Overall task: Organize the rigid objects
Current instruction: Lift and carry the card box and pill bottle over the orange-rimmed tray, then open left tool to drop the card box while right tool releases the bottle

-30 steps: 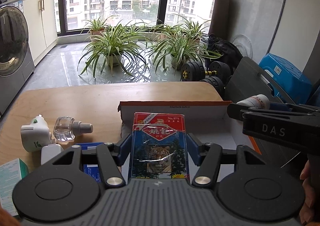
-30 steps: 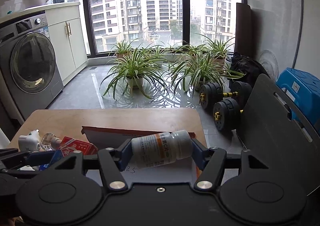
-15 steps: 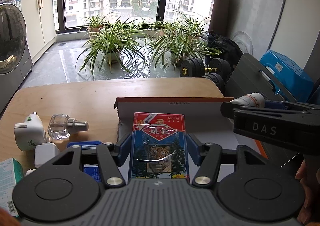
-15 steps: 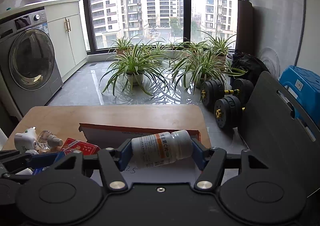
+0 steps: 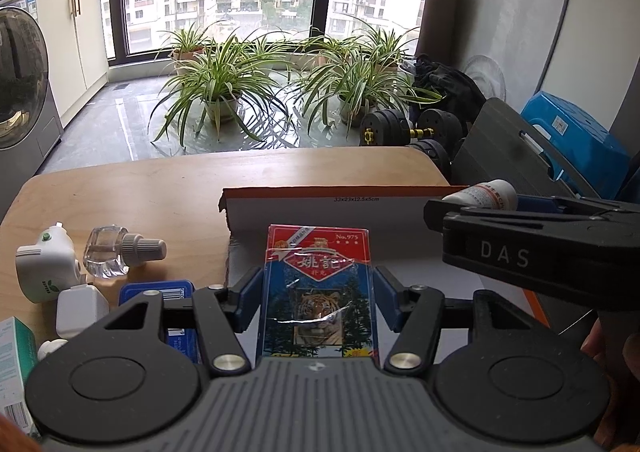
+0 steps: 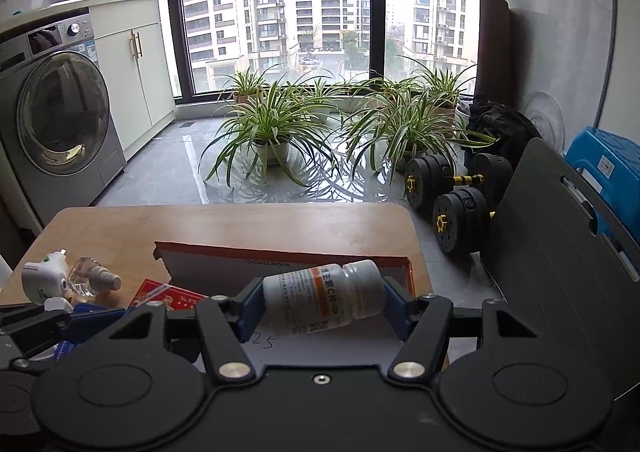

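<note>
My left gripper point(image 5: 318, 302) is shut on a red and blue card box with a tiger picture point(image 5: 318, 292), held over the open white cardboard box point(image 5: 312, 212) with an orange rim. My right gripper point(image 6: 322, 302) is shut on a white pill bottle with an orange label point(image 6: 324, 298), held sideways over the same cardboard box point(image 6: 224, 266). In the left wrist view the right gripper's side shows at the right with the bottle point(image 5: 482, 194) poking out. In the right wrist view the card box point(image 6: 164, 296) shows at the lower left.
On the wooden table point(image 5: 160, 192) left of the box lie a white plug-in device point(image 5: 46, 268), a clear refill bottle point(image 5: 120, 252), a small white item point(image 5: 80, 308), a blue case point(image 5: 160, 292) and a teal carton point(image 5: 12, 372). Plants, dumbbells point(image 6: 456, 188) and a washing machine point(image 6: 60, 120) stand beyond.
Both grippers have risen and drawn back a little with their objects still held; the table and box look slightly lower and farther in both views.
</note>
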{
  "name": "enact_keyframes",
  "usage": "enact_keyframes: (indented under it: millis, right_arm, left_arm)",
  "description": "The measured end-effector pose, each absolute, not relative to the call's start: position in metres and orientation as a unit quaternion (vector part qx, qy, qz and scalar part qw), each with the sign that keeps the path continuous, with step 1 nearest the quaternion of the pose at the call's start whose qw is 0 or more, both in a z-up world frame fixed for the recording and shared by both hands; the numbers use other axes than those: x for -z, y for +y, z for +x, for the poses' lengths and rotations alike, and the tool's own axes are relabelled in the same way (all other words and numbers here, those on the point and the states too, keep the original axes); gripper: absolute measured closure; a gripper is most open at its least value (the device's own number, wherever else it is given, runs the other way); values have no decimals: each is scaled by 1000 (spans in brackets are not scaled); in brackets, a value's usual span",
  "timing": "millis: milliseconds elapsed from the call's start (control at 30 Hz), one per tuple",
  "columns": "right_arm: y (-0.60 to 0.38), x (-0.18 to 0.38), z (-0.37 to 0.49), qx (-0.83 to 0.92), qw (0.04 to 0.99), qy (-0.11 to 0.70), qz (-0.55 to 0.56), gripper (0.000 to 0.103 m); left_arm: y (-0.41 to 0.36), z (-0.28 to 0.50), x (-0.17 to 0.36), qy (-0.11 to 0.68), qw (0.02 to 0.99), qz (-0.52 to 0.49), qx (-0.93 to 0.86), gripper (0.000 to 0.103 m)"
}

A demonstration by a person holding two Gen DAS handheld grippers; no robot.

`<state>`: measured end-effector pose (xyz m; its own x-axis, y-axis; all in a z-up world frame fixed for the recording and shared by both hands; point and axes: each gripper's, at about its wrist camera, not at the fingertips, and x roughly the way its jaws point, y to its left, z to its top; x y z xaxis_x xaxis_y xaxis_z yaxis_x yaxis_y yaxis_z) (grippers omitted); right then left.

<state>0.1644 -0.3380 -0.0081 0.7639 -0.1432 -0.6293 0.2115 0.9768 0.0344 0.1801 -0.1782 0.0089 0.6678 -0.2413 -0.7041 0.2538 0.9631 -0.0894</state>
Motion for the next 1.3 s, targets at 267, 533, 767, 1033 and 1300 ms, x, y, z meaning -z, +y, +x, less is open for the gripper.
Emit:
enact_keyframes:
  millis: [267,533,767,1033,1300]
  right_arm:
    - [-339,12,167,95,938,331,50,29]
    - [-340,15,169,95,938,329,50,28]
    - [-342,12,166,100,942,317,51,25]
    - [-346,2,155,107,946,300,57,19]
    - [-343,-7,120,126,944,299,63,16]
  left_arm:
    - [-182,183,-5,388,911,12,136,43]
    - [-185,183,-4,387,911,12,139,43]
    - [-190,186,-3,391,908,12,149,45]
    - [-192,179,-15,381,912,26,149,32]
    - [-159,156,-27,388,913,12,130,23]
